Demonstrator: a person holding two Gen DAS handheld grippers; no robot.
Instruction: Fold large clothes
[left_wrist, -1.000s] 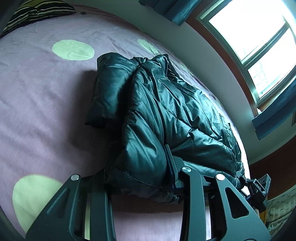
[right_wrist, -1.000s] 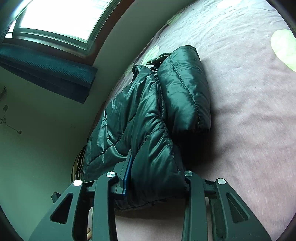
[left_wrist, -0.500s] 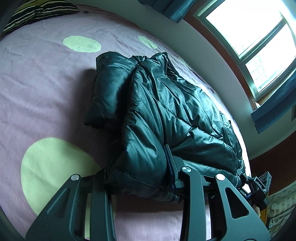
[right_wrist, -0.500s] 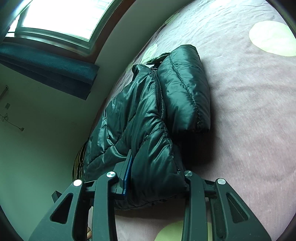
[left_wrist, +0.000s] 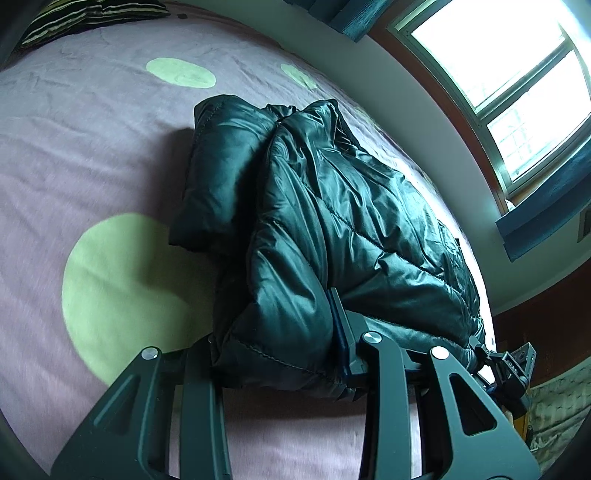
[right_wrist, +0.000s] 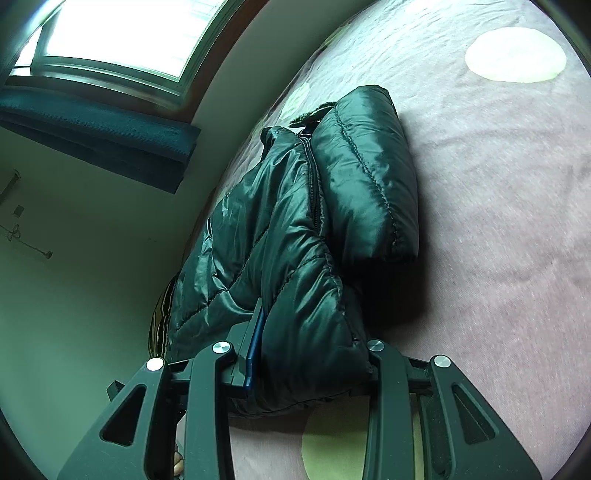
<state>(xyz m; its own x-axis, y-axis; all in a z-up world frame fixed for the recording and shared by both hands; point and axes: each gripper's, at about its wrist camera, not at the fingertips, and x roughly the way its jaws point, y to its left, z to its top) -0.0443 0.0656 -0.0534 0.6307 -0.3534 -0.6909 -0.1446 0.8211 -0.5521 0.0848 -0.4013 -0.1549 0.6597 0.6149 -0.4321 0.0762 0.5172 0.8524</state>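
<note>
Gripping the dark puffer jacket (left_wrist: 332, 221) at its near hem, my left gripper (left_wrist: 273, 350) has its jaws partway closed, pinching a thick quilted fold. My right gripper (right_wrist: 306, 369) clamps the hem's other corner likewise, and the folded jacket lies on the mauve bedsheet (left_wrist: 74, 147) with its pale green dots.

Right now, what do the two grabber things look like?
Both are black. The left gripper and right gripper each have two flat arms with triangle-shaped holes and shiny round silver bolts. Thin blue pads line the fingers. No sleeves show.
</note>
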